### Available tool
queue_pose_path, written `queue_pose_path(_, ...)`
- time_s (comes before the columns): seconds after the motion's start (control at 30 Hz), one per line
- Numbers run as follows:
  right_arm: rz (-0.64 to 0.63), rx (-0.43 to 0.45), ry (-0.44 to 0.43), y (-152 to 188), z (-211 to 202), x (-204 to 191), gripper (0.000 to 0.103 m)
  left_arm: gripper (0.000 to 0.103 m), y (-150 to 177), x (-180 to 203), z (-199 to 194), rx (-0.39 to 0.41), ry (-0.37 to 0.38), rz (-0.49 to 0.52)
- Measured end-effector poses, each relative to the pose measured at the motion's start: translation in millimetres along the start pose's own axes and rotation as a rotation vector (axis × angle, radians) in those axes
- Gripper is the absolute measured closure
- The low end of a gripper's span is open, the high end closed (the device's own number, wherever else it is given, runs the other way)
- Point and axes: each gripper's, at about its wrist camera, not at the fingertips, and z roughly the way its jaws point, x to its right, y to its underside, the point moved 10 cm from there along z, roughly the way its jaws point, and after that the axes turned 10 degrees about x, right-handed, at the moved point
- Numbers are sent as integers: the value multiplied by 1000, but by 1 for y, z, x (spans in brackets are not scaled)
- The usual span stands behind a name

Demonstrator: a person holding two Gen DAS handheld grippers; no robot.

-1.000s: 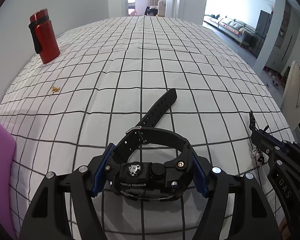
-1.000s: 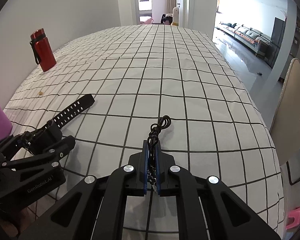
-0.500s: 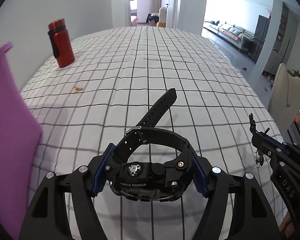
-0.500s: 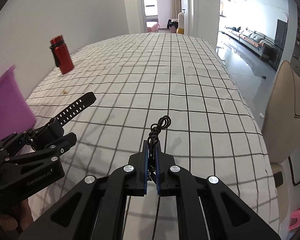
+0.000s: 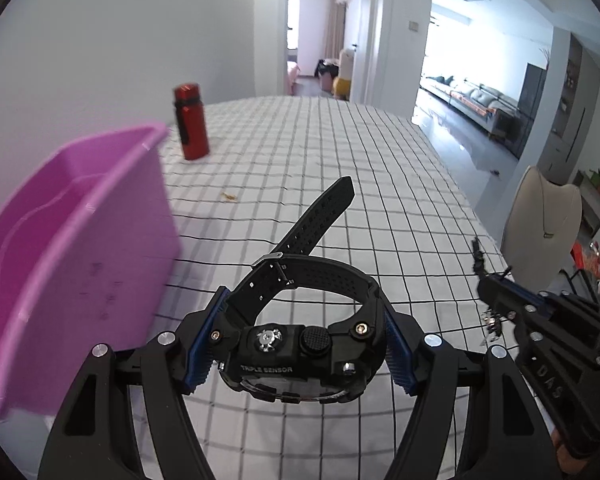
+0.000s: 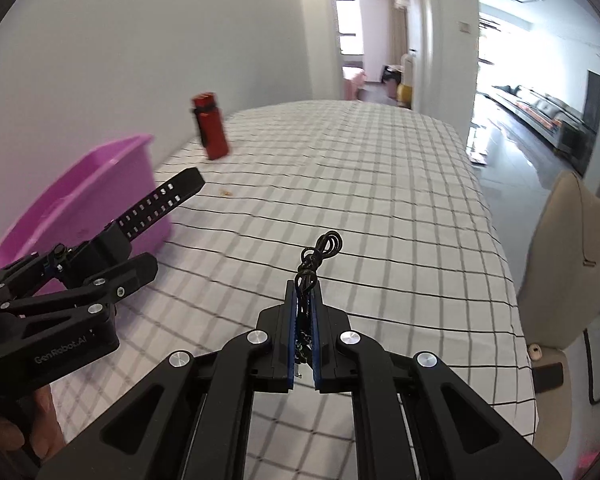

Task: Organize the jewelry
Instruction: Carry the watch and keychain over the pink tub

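Observation:
My left gripper (image 5: 300, 336) is shut on a black digital watch (image 5: 296, 352), held above the checked tablecloth with its strap (image 5: 320, 216) sticking forward. It also shows at the left of the right wrist view (image 6: 100, 264). My right gripper (image 6: 305, 300) is shut on a black cord necklace (image 6: 318, 254) whose loop sticks out past the fingertips; it shows at the right of the left wrist view (image 5: 496, 288). A purple plastic bin (image 5: 72, 248) stands on the table to the left, open side up, also in the right wrist view (image 6: 84, 204).
A red bottle (image 5: 190, 126) stands at the far left of the table (image 5: 340, 152). A small gold piece (image 5: 229, 197) lies on the cloth between bottle and bin. A beige chair (image 6: 568, 264) stands off the table's right edge.
Both grippers have risen and pulled back with their loads. The purple bin has come much further into view on the left, and more of the room shows.

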Motion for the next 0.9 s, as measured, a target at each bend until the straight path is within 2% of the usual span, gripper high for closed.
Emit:
queue_pose_path(0.23,-42,54,-118,-36,-19,-56,97,35,-40,-40,-55,84,-69,-43)
queue_pose_path(0.47,-69,105,-217,-81,-5,-123,97,35,-72,-104,-83,139,-147,-66)
queue_pose_path(0.73,-106,99,-331,-116,32,-218,97,35,-79,-202,-77,113,-219,-133)
queue_pose_path(0.9,-136,45,-375,-124,71,-271,97,35,-72,-251,-56,63,-259,-155)
